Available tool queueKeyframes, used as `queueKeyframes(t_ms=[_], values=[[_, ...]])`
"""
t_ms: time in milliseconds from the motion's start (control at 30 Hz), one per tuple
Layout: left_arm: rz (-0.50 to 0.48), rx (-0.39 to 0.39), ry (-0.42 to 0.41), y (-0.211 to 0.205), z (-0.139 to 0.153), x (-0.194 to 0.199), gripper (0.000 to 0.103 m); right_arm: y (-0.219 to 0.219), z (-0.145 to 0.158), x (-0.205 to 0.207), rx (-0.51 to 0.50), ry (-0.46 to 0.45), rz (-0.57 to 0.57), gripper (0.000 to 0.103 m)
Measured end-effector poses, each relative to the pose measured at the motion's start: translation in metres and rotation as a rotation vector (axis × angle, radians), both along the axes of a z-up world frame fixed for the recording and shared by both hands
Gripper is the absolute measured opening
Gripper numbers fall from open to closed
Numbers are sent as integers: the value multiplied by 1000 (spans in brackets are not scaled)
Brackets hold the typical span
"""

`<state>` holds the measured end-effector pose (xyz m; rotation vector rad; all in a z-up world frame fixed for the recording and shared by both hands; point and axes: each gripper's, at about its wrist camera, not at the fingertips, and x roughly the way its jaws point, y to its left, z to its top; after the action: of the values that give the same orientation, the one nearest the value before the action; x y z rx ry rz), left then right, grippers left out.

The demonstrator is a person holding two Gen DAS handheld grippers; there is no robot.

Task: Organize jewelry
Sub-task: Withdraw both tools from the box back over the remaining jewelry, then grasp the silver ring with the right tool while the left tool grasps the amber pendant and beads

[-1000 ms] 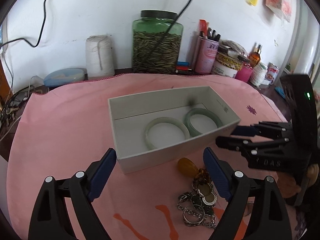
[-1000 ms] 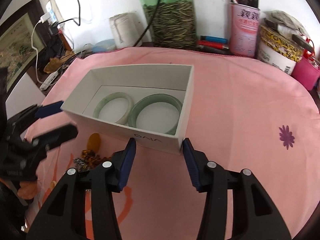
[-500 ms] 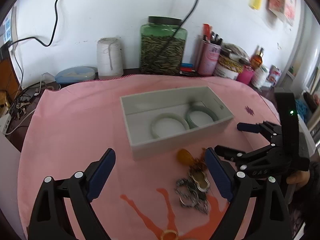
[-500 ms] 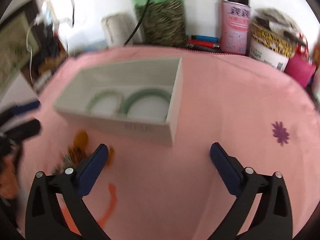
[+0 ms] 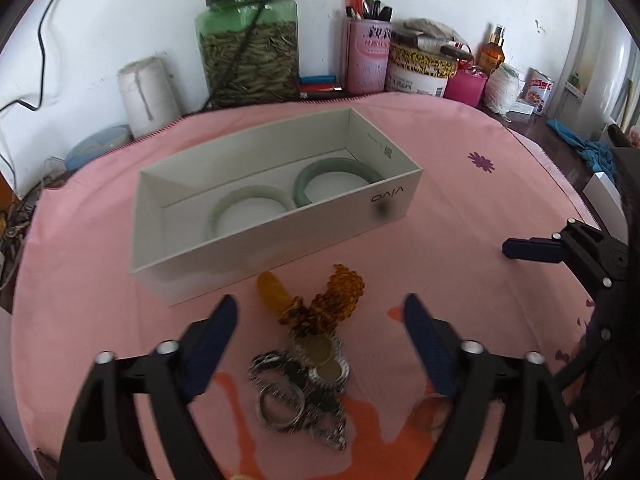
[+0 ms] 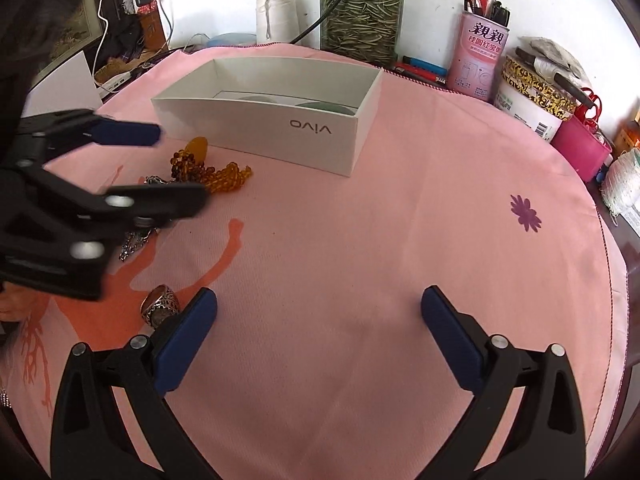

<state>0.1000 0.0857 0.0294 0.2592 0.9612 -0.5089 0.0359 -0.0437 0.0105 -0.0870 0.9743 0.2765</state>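
Closing left claw (image 5: 320,320) hovered over jewelry pile (image 5: 308,364), nothing gripped yet; right claw (image 6: 318,312) wide open, empty. Next: pinch amber beads (image 5: 338,300), drop into box (image 5: 256,248) w/ bangles (image 5: 248,212).

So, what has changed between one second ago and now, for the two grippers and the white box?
The right gripper let go of the white cardboard box, pulled back and now stands wide open over bare pink cloth. The left gripper drew back to the pile of amber beads and silver rings; its jaws are closing, nothing gripped yet. The box and the two green bangles inside stayed put.
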Motion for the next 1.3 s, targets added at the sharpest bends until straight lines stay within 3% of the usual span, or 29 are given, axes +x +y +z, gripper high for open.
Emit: queueKeyframes(t_ms=[67,133,400,533,600,733,767,867,1300], values=[[10,7,29,-1,-10,10,48,1,1,2,8,-1,3,98],[11,5,15,3,-9,12,39,0,2,2,22,-1,9,98],[89,4,10,77,-5,9,36,0,4,2,32,-1,10,98],[128,-47,8,105,-5,9,39,1,5,1,29,-13,6,92],[121,-71,18,106,-4,9,46,6,7,-4,4,-39,15,71],[97,-13,3,95,-10,5,88,29,12,-21,-6,-54,110,55],[99,20,-1,93,-13,4,91,35,13,-25,-16,-64,131,54],[96,3,14,97,-14,4,97,49,16,-35,-30,-80,181,54],[101,7,18,98,-16,5,98,74,15,-52,31,-54,311,54]])
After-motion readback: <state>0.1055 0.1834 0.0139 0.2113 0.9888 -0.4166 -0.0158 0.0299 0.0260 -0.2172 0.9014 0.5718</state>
